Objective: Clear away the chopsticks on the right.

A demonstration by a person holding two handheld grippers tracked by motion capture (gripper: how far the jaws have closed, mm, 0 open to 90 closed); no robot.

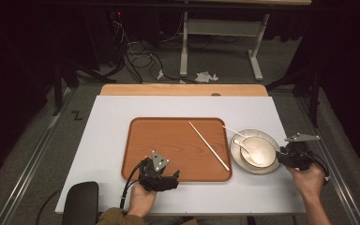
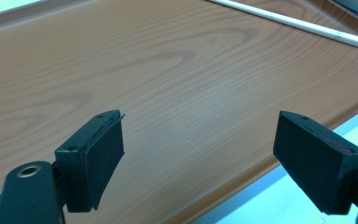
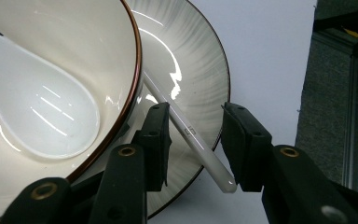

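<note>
While the right gripper (image 3: 195, 144) straddles the near end of a white chopstick (image 3: 186, 130), its jaws stand apart on either side of the stick and have not yet closed on it. That chopstick lies across the rim of the plate (image 3: 200, 70), running in under the edge of the bowl (image 3: 74, 28), which sits on the plate and holds a white spoon (image 3: 42, 116). In the high view the plate (image 1: 237, 154) sits on the tabletop (image 1: 108, 140) just right of the wooden tray (image 1: 168, 145), and a second chopstick (image 1: 209, 146) lies slantwise on the tray.

The left gripper (image 2: 200, 154) hovers low over the tray's near edge, jaws released and wide, grasping nothing.

The step in hand looks like picking the chopstick off the plate. To do it well, the right jaws should close squarely across the stick, a little way in from its tip so it does not squirt out, as it is thin, smooth and round. The lift ought to go up and back, away from the bowl, so the far end slides out from under the bowl's edge without tipping it or rattling the spoon. A firm, level grip would keep the stick from swinging.

A small mark shows on the chopstick near the jaws, too tiny to read. No other writing can be made out.
</note>
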